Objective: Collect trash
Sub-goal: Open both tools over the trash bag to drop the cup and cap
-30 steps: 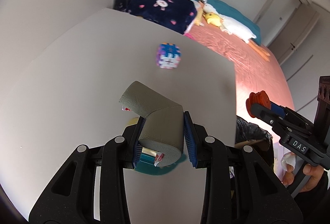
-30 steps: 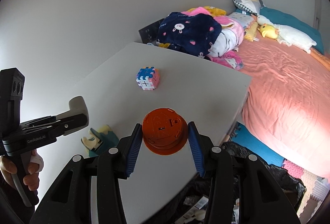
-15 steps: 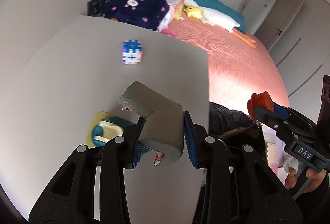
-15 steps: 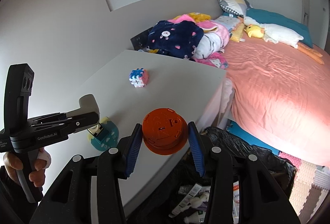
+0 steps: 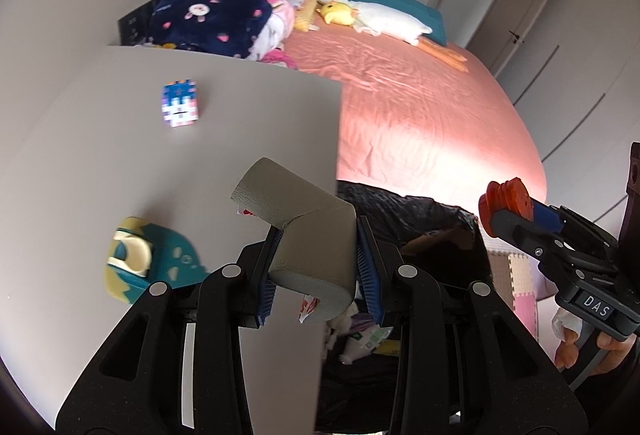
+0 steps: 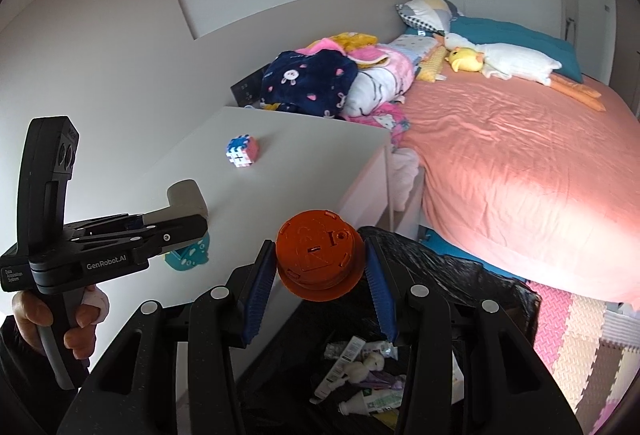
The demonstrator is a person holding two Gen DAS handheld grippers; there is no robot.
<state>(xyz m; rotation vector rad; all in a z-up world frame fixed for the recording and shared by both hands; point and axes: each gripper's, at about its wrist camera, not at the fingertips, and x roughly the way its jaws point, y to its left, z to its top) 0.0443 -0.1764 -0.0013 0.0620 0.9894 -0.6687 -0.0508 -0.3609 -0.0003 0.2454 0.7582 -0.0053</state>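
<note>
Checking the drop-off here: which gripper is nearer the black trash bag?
Right. The right gripper, holding the orange cap, hangs over the black trash bag. The left gripper, holding the grey foam corner piece, sits at the table edge beside it.

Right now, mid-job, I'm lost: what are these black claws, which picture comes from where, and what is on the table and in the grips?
No robot arm here: a person holds a two-finger tool in each hand, with a fisheye camera looking along its fingers. The left gripper clamps a grey foam corner piece. The right gripper clamps an orange round lid above a black trash bag that already holds rubbish. On the white table lie a colourful block cube and a teal-and-yellow toy. A bed is behind.
</note>
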